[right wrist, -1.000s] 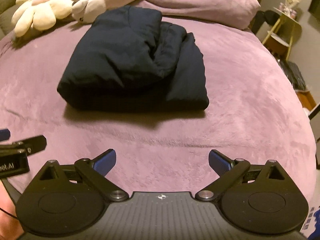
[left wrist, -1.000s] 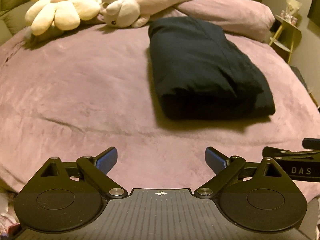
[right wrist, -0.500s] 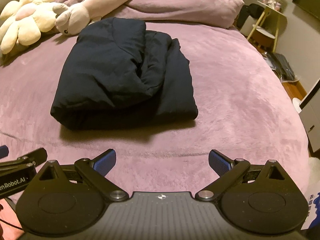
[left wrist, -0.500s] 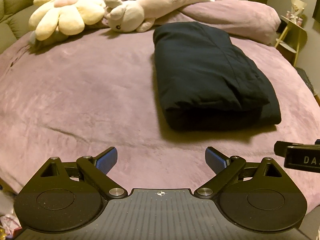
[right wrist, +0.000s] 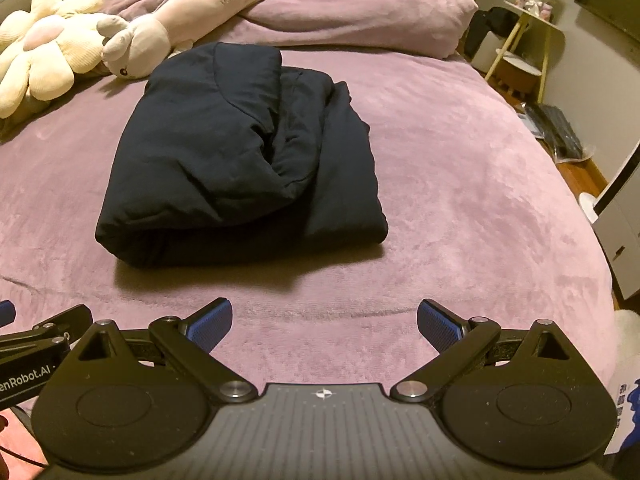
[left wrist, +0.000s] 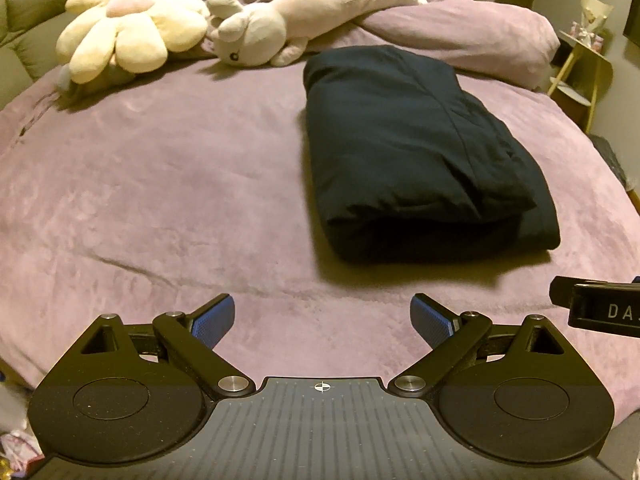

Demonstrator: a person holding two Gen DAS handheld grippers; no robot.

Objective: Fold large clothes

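A dark navy padded garment (left wrist: 416,152) lies folded into a thick rectangular bundle on the purple bed (left wrist: 160,184). It also shows in the right wrist view (right wrist: 240,160), with a folded layer on top. My left gripper (left wrist: 323,320) is open and empty, held above the bed's near edge, well short of the bundle. My right gripper (right wrist: 325,322) is open and empty, also short of the bundle. Each gripper's side shows at the edge of the other's view.
A cream flower cushion (left wrist: 124,20) and a long plush rabbit (left wrist: 304,12) lie at the bed's head beside a purple duvet roll (left wrist: 472,36). A yellow side table (right wrist: 528,40) stands to the right. The bed's right edge drops to the floor (right wrist: 580,168).
Both grippers have drawn back and risen a little from the folded garment, so more of the bed shows. The garment has not moved. Both stay open.
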